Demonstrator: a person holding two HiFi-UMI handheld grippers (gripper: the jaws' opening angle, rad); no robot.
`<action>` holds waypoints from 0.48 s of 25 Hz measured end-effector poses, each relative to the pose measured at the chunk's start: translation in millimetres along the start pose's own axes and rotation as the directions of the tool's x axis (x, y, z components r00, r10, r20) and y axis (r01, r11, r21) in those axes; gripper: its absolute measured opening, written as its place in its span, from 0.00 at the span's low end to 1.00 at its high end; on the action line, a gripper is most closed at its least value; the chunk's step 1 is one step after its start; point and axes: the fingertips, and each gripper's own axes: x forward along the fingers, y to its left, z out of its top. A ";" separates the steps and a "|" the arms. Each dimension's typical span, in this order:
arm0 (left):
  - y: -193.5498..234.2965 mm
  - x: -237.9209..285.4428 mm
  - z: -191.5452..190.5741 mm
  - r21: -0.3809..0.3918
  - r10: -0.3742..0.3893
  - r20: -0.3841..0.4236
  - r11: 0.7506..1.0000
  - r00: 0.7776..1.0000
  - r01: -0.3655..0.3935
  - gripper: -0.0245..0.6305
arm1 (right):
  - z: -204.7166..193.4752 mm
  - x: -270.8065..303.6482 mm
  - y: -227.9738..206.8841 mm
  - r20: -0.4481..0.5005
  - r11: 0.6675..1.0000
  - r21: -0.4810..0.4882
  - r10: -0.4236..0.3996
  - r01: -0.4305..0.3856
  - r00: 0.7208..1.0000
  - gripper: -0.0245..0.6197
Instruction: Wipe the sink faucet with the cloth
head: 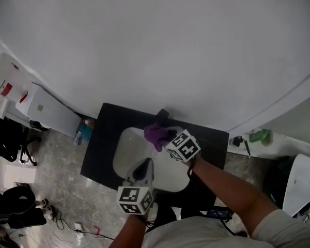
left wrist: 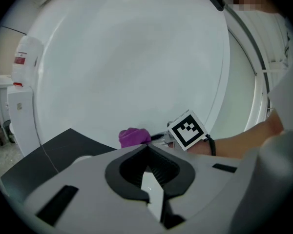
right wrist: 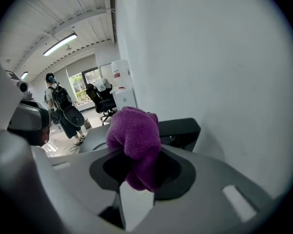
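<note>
A purple cloth [head: 156, 135] is bunched in my right gripper [head: 164, 137], which is shut on it at the back of the white sink [head: 125, 150]. The cloth sits right against the dark faucet [head: 163, 116]. In the right gripper view the cloth [right wrist: 134, 130] fills the jaws, with the faucet's black body [right wrist: 181, 129] just behind it by the wall. My left gripper [head: 143, 167] hovers over the sink's front half, jaws together and holding nothing. From the left gripper [left wrist: 147, 148] view the cloth [left wrist: 134, 136] and the right gripper's marker cube [left wrist: 188, 129] lie ahead.
The sink is set in a black counter [head: 101, 143] against a white wall. A blue bottle [head: 84, 133] and white cabinets [head: 46, 110] stand to the left. A ledge with small items [head: 258, 137] is at the right. A person [right wrist: 58, 106] and office chairs [right wrist: 105, 101] are farther off.
</note>
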 end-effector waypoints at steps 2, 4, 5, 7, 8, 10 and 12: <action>0.4 0.7 4.7 0.004 0.000 0.003 1.000 1.000 0.000 0.05 | 20.5 -3.4 -17.7 0.054 0.999 0.016 -0.036 0.036 0.998 0.22; -0.2 2.1 8.0 0.006 0.004 0.009 1.000 1.000 -0.004 0.05 | 47.4 -0.2 -49.1 0.085 0.996 0.033 -0.082 0.080 0.993 0.22; -1.2 2.6 8.5 0.006 0.005 0.011 1.000 1.000 -0.005 0.05 | 53.8 4.0 -60.9 0.076 0.995 0.035 -0.094 0.091 0.993 0.22; -3.4 4.2 8.4 0.008 0.004 0.014 1.000 1.000 -0.004 0.05 | 51.8 9.5 -67.8 0.054 0.995 0.026 -0.100 0.098 0.994 0.22; -4.3 5.3 7.9 0.008 0.003 0.014 1.000 1.000 -0.003 0.05 | 44.8 7.5 -62.0 0.054 0.995 0.016 -0.097 0.096 0.994 0.22; -4.6 8.6 7.2 0.007 0.000 0.014 1.000 1.000 0.000 0.05 | 9.9 1.5 -38.0 0.022 0.998 0.010 -0.066 0.066 0.998 0.21; -3.3 13.5 7.2 0.004 -0.004 0.010 1.000 1.000 0.004 0.05 | -52.0 4.3 -18.5 -0.090 0.999 0.047 -0.021 0.026 0.996 0.22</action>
